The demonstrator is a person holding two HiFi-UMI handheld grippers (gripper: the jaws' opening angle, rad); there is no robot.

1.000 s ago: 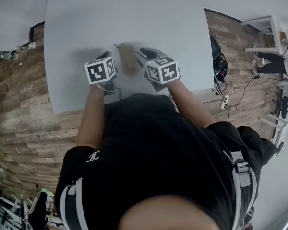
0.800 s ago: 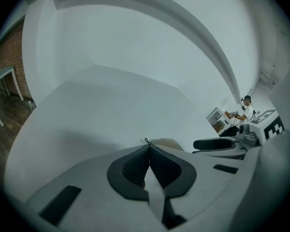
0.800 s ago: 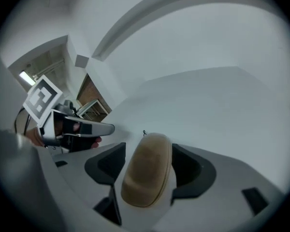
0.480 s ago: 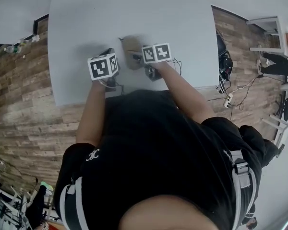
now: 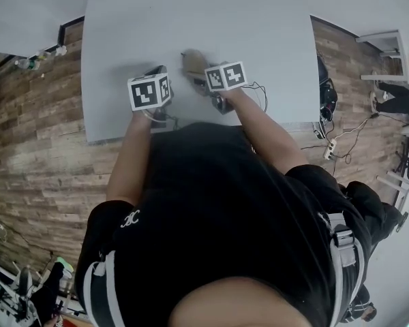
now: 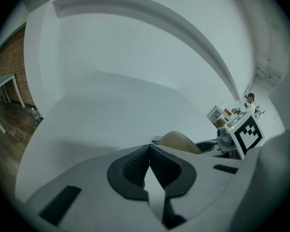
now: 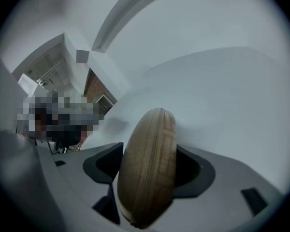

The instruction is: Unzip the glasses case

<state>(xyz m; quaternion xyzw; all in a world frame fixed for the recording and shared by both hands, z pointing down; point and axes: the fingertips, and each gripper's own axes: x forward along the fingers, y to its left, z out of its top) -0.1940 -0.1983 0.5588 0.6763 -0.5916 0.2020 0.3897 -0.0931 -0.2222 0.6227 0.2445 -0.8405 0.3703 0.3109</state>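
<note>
The left tongs (image 6: 149, 151) are shut, with nothing in them. The tan oval glasses case (image 7: 145, 187) lies on the white surface (image 7: 232, 86), between the right tongs (image 7: 150, 151), which have just opened wide. I think all the unzipping is still left.

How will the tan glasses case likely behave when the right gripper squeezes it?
The glasses case looks stiff: its domed shell holds its shape. Its curved sides, loose between the jaws of the right gripper, which have just been opening, may let it rock or slide. Its ribbed cover is probably not slippery.
</note>
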